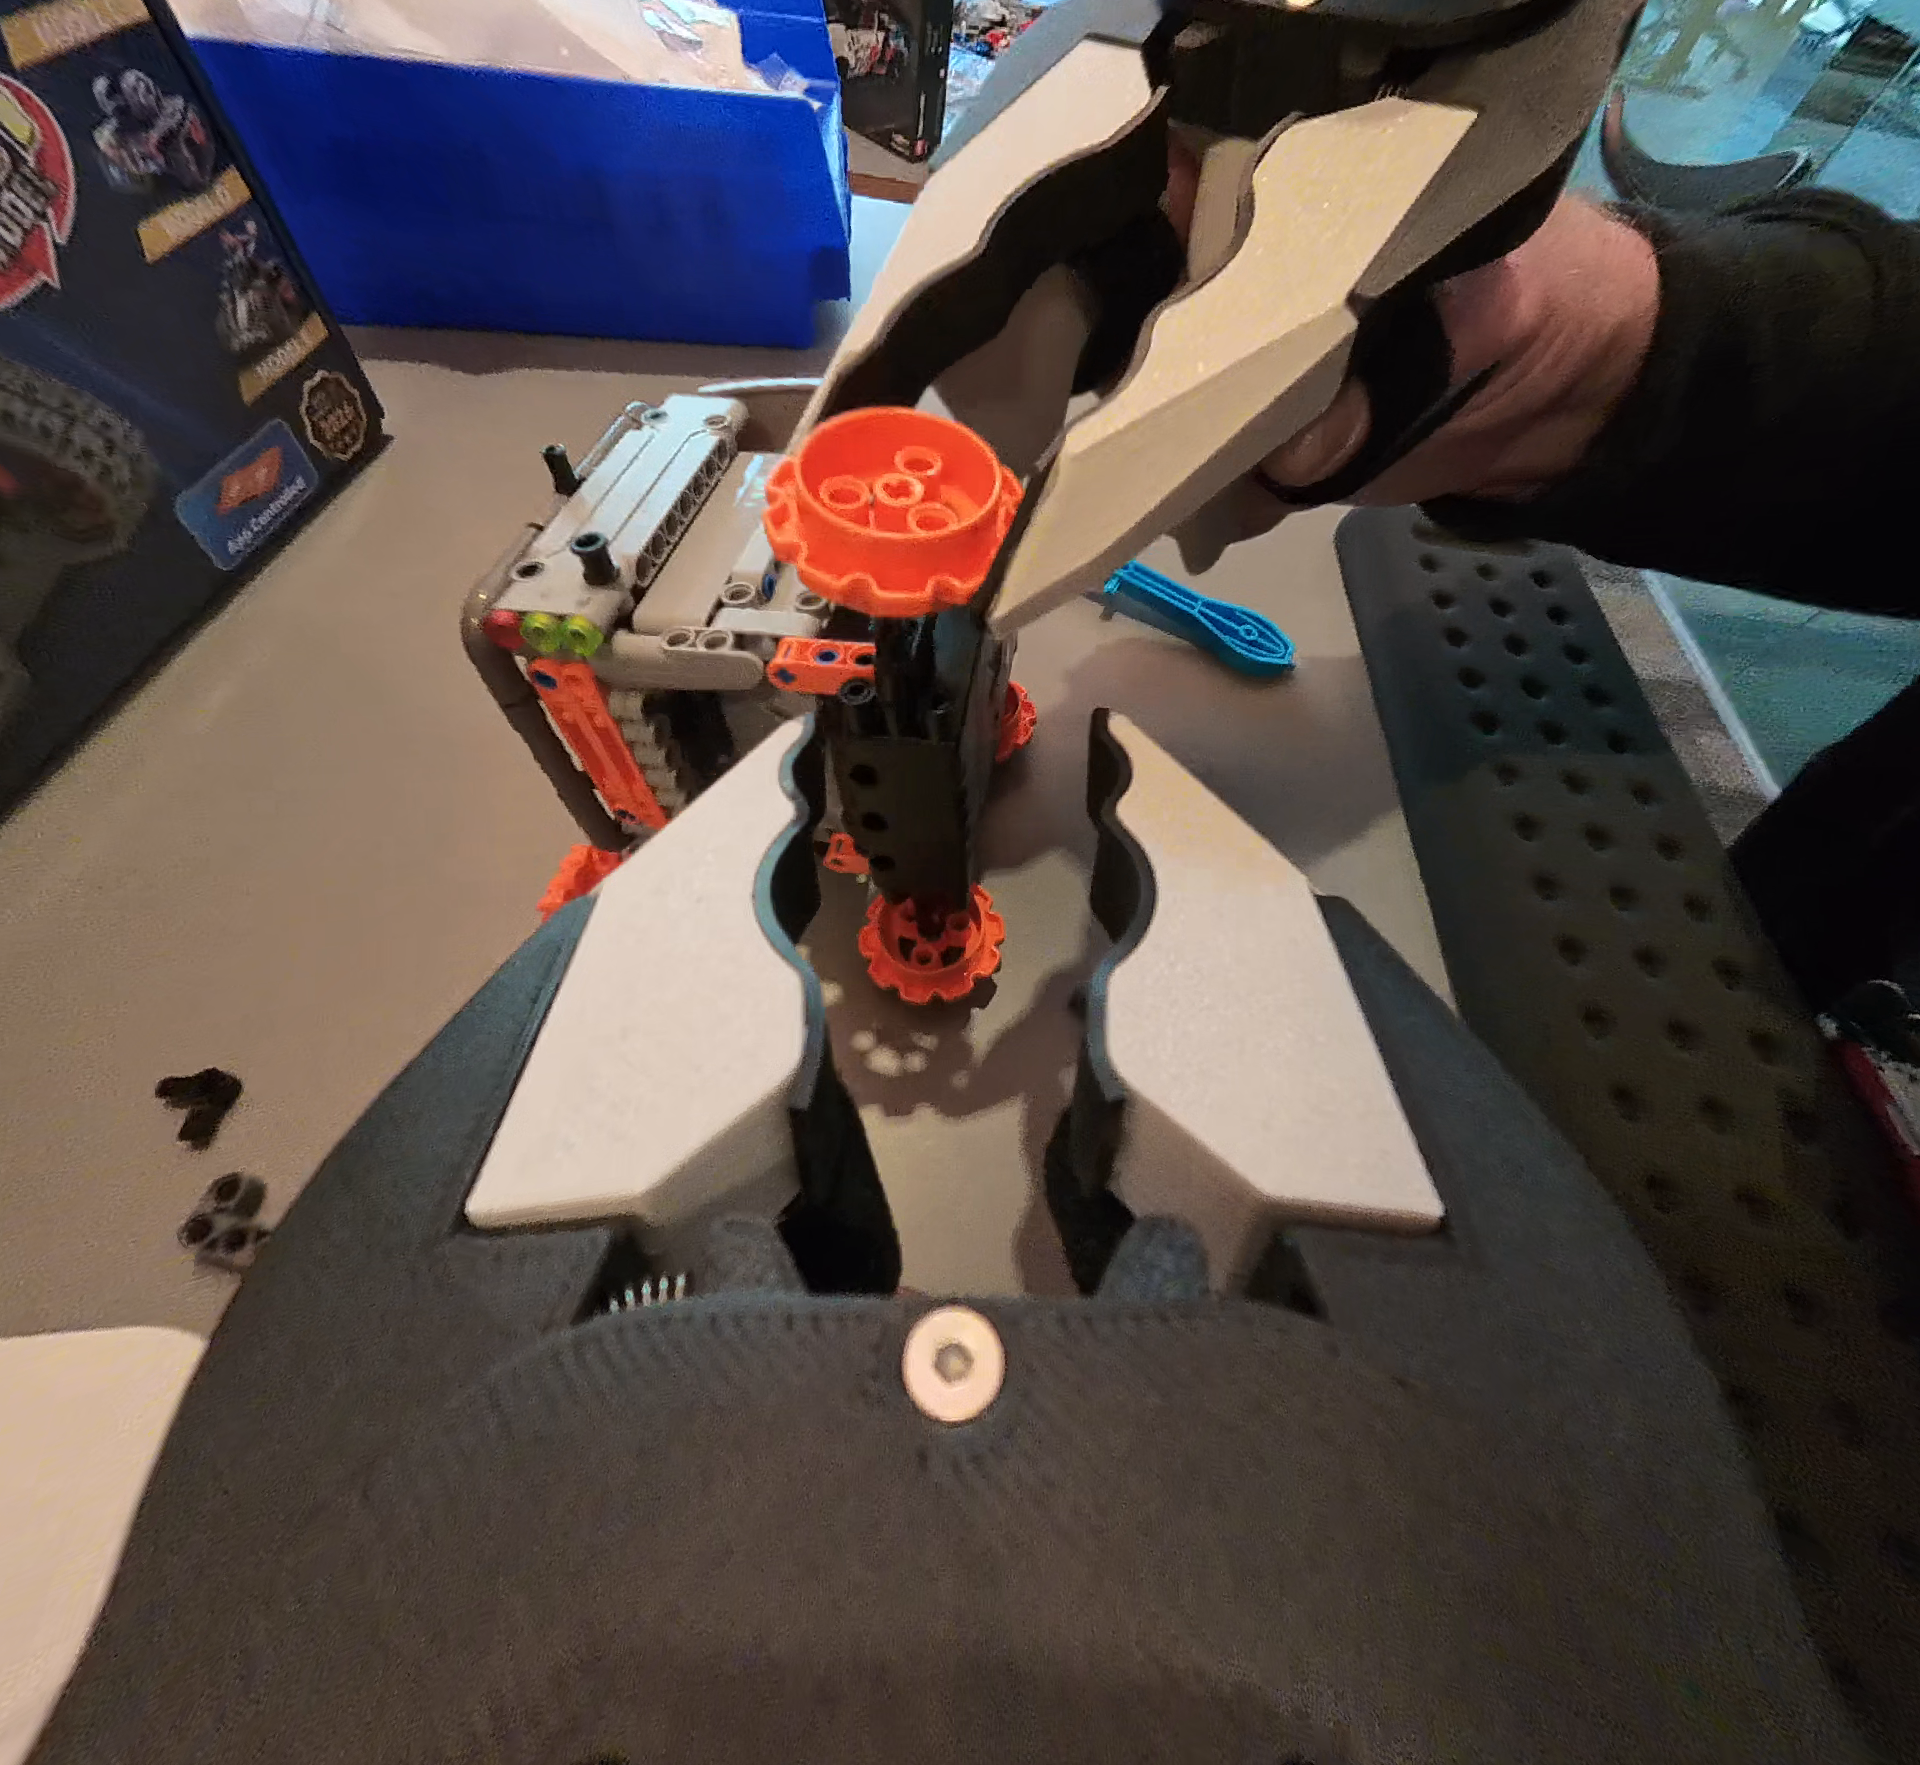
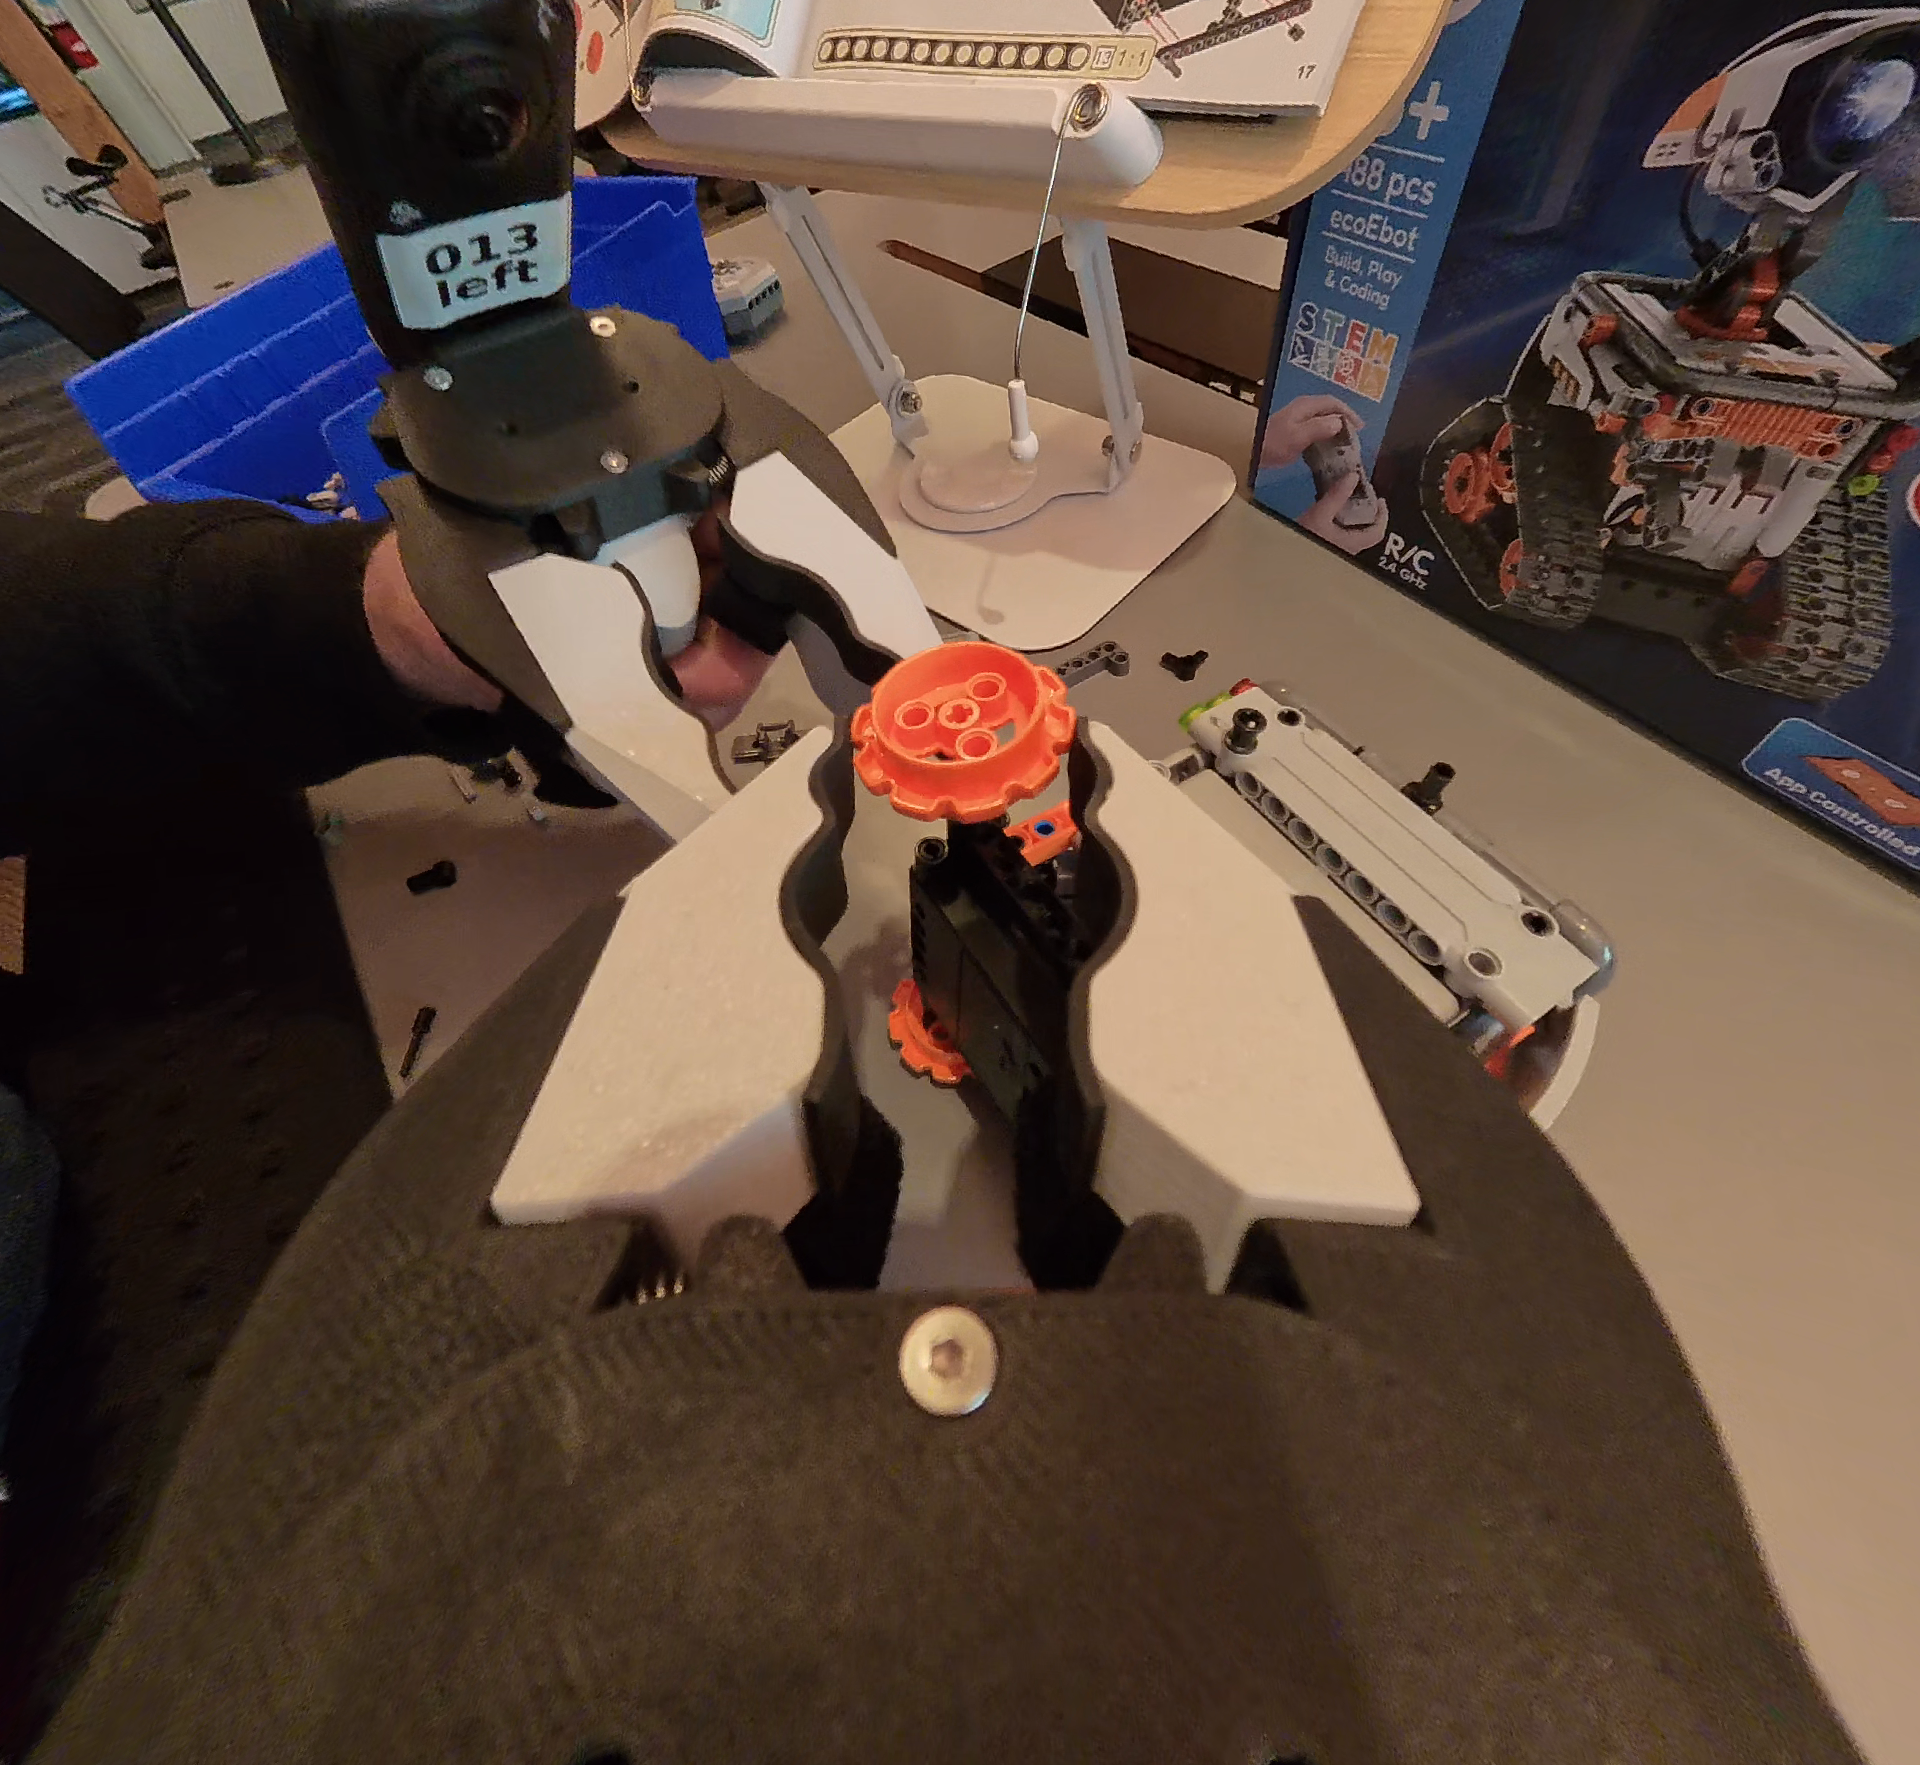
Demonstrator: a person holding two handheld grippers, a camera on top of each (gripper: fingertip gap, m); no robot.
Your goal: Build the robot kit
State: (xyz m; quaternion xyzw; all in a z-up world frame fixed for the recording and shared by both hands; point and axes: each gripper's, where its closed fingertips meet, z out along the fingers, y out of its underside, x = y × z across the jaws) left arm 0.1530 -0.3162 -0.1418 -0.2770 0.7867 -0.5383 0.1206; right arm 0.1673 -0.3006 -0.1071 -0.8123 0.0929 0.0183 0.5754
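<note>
Right gripper [image 2: 961,754] clamped on top orange wheel [image 1: 894,500], touching rim both sides. Left gripper [image 1: 951,749] spread apart, flanking black column [image 1: 914,780] lower down, not squeezing it. Wheel perched atop column, upright on table [image 1: 260,780], just beside grey brick model [image 1: 644,552]. Likely risks: hold only on toothed rim, so could slip or pop off axle; unclamped column could tip and knock lower orange wheel [image 1: 928,946] loose.
</note>
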